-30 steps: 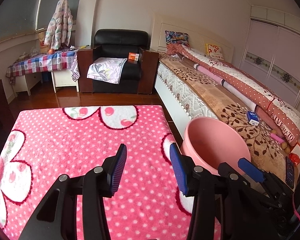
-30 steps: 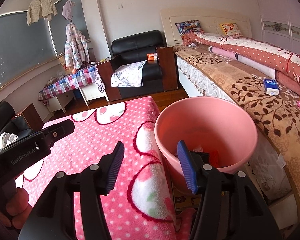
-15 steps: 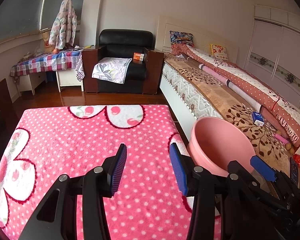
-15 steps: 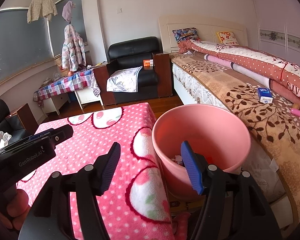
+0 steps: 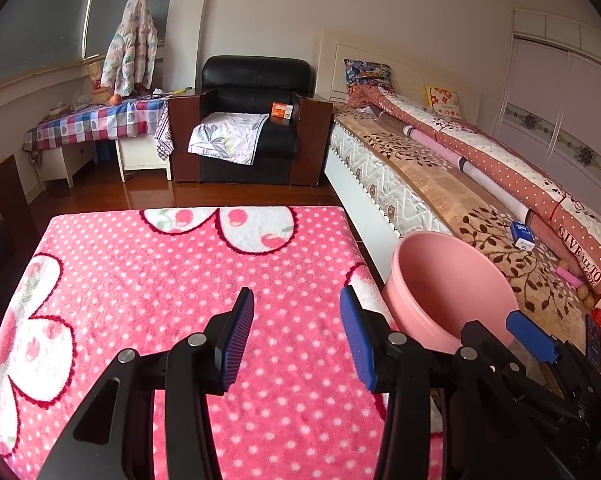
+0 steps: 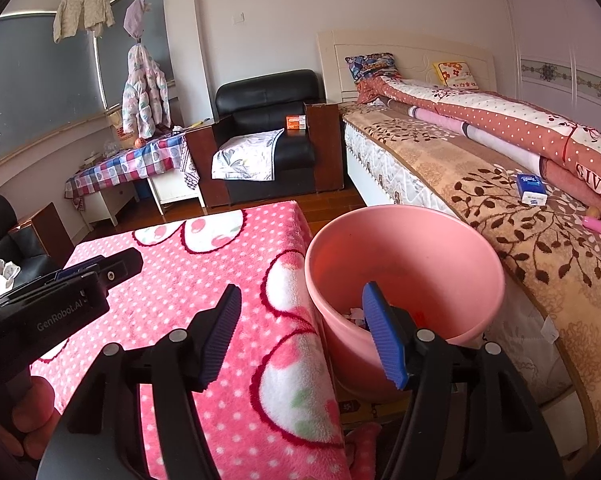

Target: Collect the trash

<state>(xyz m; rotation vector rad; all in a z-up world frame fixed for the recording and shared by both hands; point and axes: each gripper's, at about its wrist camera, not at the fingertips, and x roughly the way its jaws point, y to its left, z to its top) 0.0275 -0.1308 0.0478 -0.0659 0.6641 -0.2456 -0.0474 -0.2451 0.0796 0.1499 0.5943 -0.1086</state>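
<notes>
A pink bucket (image 6: 420, 256) stands on the floor between the pink dotted blanket (image 6: 220, 264) and the bed. White scraps (image 6: 354, 314) and a red bit lie at its bottom. My right gripper (image 6: 300, 300) hangs open over the blanket's right edge and the bucket's near rim, nothing between its pads. My left gripper (image 5: 296, 308) is open above the blanket, also with nothing in it. In the left wrist view the bucket (image 5: 452, 280) is to the right, and the right gripper's blue pad (image 5: 528, 336) shows in front of it. No loose trash shows on the blanket.
The bed (image 6: 480, 184) runs along the right with a blue box (image 6: 532, 190) on it. A black armchair (image 5: 256, 120) and a checked-cloth table (image 5: 96, 124) stand at the back. A hand (image 6: 32, 412) holds the left gripper (image 6: 80, 280).
The right gripper's jaws have spread wider above the bucket. The left gripper's jaws have stayed as they were and it has barely shifted.
</notes>
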